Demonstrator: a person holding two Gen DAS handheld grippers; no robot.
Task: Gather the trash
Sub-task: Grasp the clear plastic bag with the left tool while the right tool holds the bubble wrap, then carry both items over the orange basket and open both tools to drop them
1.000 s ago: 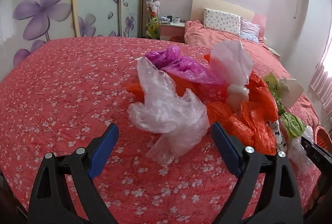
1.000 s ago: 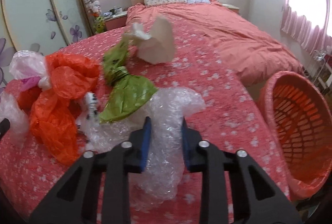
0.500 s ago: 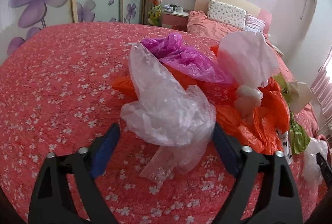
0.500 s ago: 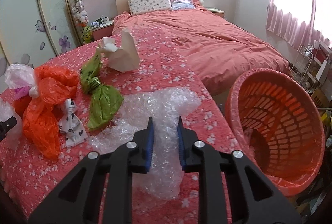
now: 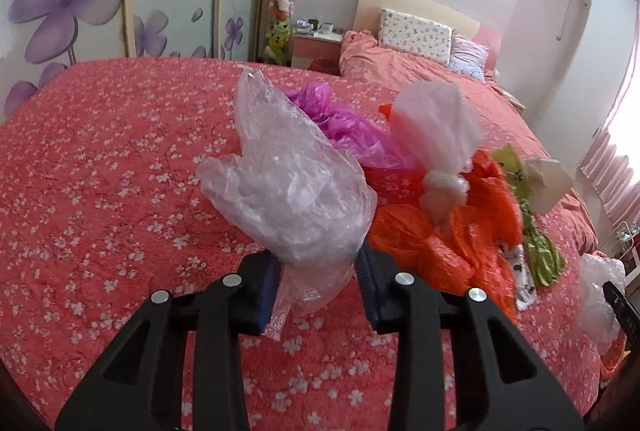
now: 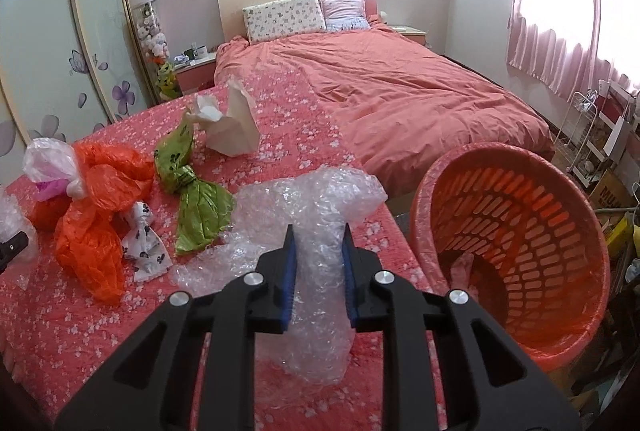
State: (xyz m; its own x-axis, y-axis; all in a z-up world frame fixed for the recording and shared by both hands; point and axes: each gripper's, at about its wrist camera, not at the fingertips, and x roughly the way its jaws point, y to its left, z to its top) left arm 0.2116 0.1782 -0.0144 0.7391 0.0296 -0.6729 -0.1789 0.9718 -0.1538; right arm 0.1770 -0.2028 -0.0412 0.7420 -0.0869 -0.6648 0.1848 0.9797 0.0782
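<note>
1. Left tongs (image 5: 318, 277): jaws closing on a crumpled clear plastic bag (image 5: 288, 187), pinched at its lower end above the red floral bedspread (image 5: 100, 191).
2. Right tongs (image 6: 319, 273): clamped on a clear bubble-wrap sheet (image 6: 316, 207), near bed edge.
3. Orange slotted plastic basket (image 6: 520, 243): right of bed.
4. Orange plastic bag (image 6: 96, 207): left on bedspread.

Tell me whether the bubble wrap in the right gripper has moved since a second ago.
Yes. The bubble wrap, pinched by the right gripper, has been carried rightward, away from the orange bag and toward the orange basket.
</note>
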